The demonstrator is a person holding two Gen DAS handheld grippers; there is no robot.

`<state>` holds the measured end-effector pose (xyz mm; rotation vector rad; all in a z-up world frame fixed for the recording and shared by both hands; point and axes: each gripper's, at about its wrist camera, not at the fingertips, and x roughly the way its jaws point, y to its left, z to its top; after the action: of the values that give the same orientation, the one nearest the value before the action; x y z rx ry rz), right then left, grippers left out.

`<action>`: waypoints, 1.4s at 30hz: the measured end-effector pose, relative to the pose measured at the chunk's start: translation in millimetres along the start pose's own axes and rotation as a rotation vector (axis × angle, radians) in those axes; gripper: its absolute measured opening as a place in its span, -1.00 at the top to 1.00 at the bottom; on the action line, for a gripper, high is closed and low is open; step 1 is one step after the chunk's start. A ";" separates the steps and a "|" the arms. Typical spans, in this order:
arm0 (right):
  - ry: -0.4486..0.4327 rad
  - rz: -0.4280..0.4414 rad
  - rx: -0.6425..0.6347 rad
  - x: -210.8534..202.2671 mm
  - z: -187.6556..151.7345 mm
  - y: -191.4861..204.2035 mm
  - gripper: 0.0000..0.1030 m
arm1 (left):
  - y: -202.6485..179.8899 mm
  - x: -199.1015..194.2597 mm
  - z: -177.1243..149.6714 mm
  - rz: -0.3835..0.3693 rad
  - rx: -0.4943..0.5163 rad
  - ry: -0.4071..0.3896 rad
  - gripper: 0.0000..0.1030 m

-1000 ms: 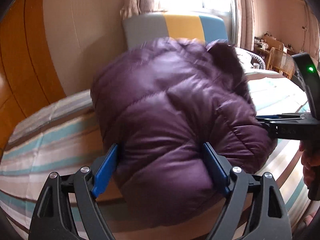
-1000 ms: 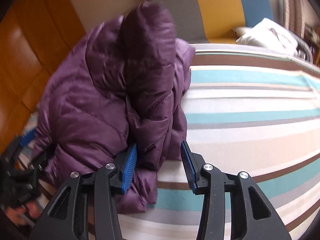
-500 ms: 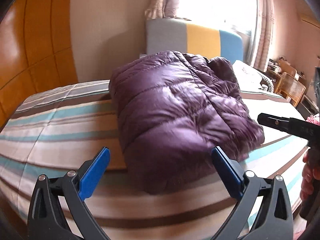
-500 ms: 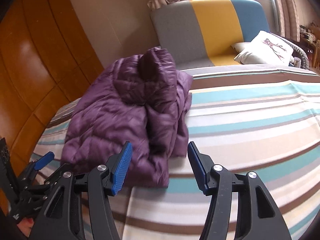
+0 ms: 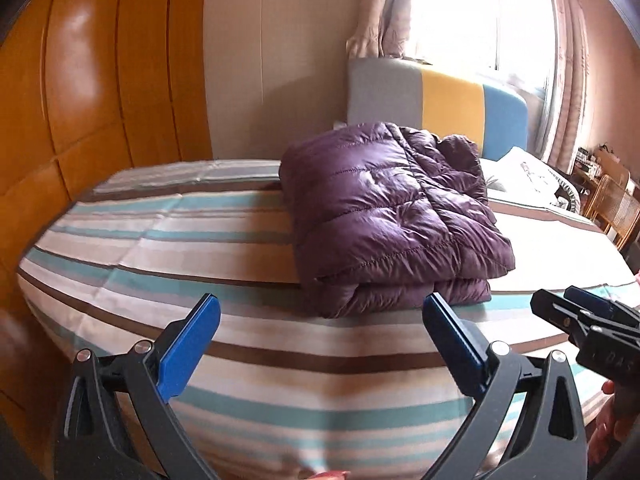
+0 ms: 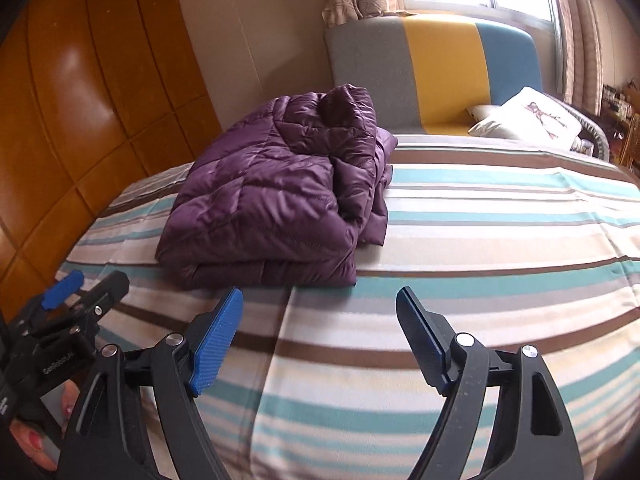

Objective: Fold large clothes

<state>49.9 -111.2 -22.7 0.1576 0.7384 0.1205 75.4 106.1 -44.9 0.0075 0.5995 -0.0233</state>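
1. Partly hidden: the underside layers of the purple down jacket (image 5: pixel 394 216) show only as a folded edge on its near side; the far end of the bundle, with a raised collar or hood lump, hides the join of the bed (image 5: pixel 160 236) and the headboard (image 5: pixel 436 100). The right gripper (image 5: pixel 576 316) is cut off by the right frame edge in the left wrist view, and the left gripper (image 6: pixel 70 292) is cut off at the lower left of the right wrist view; only fingertips of the person's hands show.
2. Open room: the jacket lies on the striped cover toward the headboard end and nearer the bed's left edge, beside the wooden wardrobe (image 5: pixel 80 100). The wide strip of cover toward the foot edge and the whole right half up to the pillow (image 6: pixel 524 116) lie bare.
3. Orientation: the folded bundle is roughly rectangular, its long axis running from the foot toward the headboard, folded edge facing the grippers.
4. Tongs: the left gripper (image 5: pixel 320 334) stands released, jaws spread wide, nothing between them. The right gripper (image 6: pixel 320 324) has just been opening and is likewise released, holding nothing. Both hang above the foot-side strip, apart from the jacket.
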 end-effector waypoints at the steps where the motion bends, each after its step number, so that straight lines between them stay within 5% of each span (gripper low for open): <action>1: -0.004 -0.003 -0.006 -4.2 -2.8 2.8 -0.61 | -0.8 -3.9 -0.4 0.006 0.007 -0.001 -0.96; 18: -0.074 -0.065 -0.066 -35.9 -18.3 19.0 -0.64 | 8.3 -30.1 -7.9 0.024 -0.036 -0.021 -0.96; 42: -0.057 -0.068 -0.058 -28.8 -18.3 12.9 -0.64 | 4.4 -28.6 -12.9 0.020 -0.021 -0.008 -0.96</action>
<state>15.7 -101.4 -14.6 0.0802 0.6822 0.0729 44.6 111.3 -39.5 -0.0073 0.5917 0.0024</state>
